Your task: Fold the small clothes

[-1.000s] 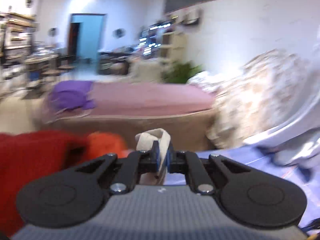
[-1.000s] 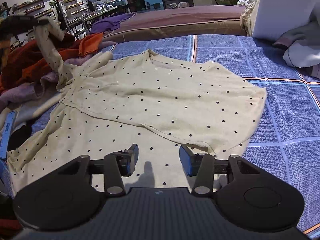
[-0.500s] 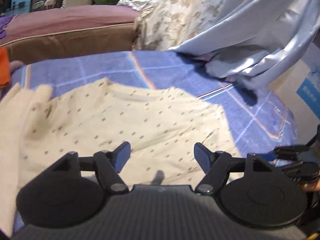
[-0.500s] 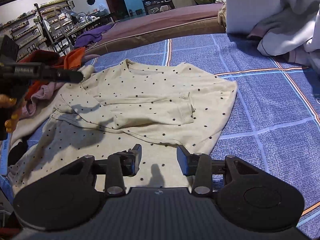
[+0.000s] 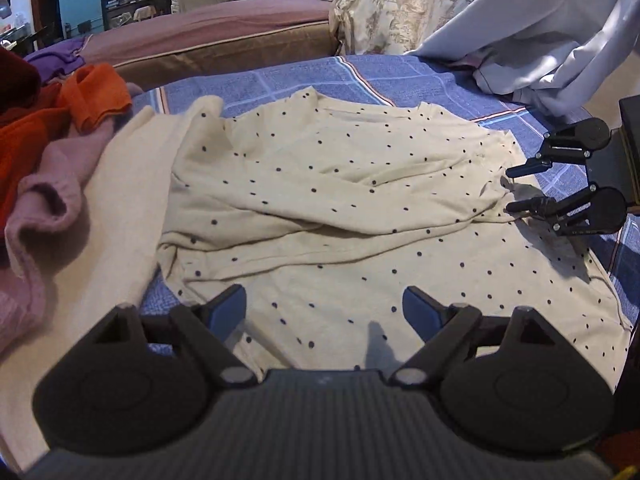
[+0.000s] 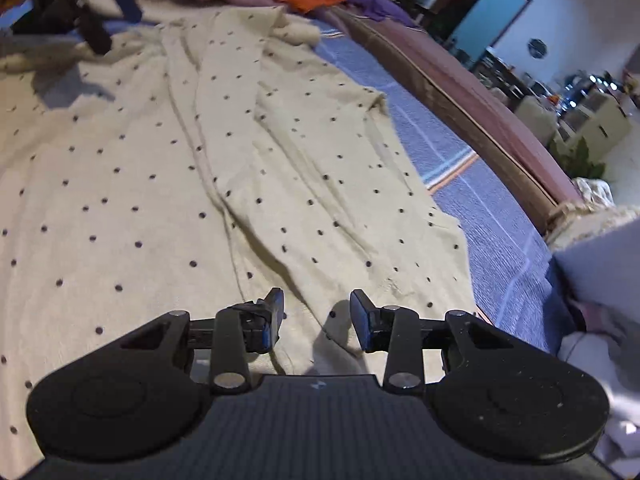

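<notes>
Shirt (image 5: 360,200), cream with dark dots, is what we see spread on the blue checked bed cover (image 5: 280,80), with one sleeve folded across its chest and its lower part lying toward us. Our left claw (image 5: 324,306) hangs over the shirt's lower part with its jaws spread wide and nothing between them. Our right claw (image 5: 510,190) sits at the shirt's right edge, its two fingers apart; in the left wrist view the lower fingertip (image 5: 520,205) lies at the cloth's edge, though we cannot tell whether it touches. From its own camera the right claw (image 6: 316,316) is open, low over the wrinkled cloth near the end of the folded sleeve, and grips nothing. Left of the shirt lies a heap of clothes: a pink garment (image 5: 44,200) just beside it, an orange one (image 5: 96,96) and a red one (image 5: 24,136) behind that. A pale sheet (image 5: 540,40) is bunched at the bed's far right corner, and a mauve sofa (image 5: 208,36) stands beyond the bed.
</notes>
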Available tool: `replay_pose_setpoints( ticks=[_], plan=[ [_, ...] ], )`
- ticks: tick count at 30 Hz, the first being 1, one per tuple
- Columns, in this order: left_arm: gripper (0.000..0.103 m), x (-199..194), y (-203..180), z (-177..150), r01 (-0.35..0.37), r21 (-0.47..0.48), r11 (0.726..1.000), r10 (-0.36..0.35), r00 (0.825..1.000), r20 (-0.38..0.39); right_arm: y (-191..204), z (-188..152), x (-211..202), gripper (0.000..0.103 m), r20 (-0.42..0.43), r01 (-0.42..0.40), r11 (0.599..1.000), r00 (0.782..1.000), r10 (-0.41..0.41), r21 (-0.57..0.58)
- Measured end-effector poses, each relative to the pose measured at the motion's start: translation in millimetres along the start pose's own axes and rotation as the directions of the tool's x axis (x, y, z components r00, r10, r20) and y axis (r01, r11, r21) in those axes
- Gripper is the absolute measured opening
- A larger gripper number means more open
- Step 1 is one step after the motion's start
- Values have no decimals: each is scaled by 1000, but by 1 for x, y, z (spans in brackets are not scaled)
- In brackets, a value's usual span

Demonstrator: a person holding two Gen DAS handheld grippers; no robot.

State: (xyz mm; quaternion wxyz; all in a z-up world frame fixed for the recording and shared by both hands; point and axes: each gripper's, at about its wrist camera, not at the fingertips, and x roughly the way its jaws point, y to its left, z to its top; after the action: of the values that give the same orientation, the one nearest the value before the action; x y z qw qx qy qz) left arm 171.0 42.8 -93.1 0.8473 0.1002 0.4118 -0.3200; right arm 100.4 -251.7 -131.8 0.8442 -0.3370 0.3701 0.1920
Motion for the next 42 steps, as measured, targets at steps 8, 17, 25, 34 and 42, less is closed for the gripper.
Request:
replay_pose_setpoints(
  ticks=[8,17,25,34,42],
  plan=[
    [98,4,6,22,-96,24,995,93,991,101,-8,6,17,15,-50,-1,997,999,5,75],
    [97,62,39,48,-263,28,964,262,964,48,-67,18,-38,0,45,-306,787,941,336,536],
    [97,68,54,50,-250,-58,966,253,967,37,-94,-9,-48,0,255,-513,398,799,544,760],
    [98,69,59,49,-260,-74,963,262,965,15,-96,-49,-7,39,81,-233,456,941,329,859],
    [98,33,56,46,-229,-105,968,242,961,133,-67,-55,-50,44,205,-288,388,948,242,875]
  ],
)
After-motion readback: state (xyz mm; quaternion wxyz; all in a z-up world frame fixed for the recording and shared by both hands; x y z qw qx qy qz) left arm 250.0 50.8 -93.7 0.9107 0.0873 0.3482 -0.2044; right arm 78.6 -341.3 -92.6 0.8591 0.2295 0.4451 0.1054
